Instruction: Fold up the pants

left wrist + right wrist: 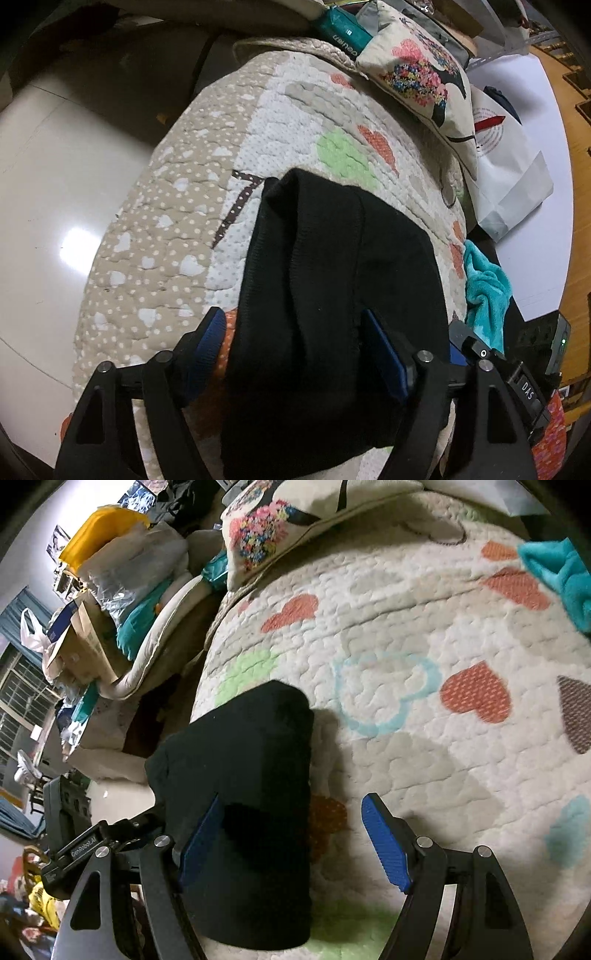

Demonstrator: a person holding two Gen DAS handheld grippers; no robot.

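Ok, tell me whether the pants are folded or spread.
Folded: the pants lie as a compact black bundle on the quilt, layered edges visible, no legs spread out.

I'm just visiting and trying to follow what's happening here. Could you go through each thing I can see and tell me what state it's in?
Black pants: folded into a compact bundle, lying on the quilt.
Heart-patterned quilt: spread flat under the pants.
Left gripper: open, jaws either side of the pants.
Right gripper: open, not gripping.
Teal towel: crumpled at the quilt's edge.
Floral pillow: lying at the far end.
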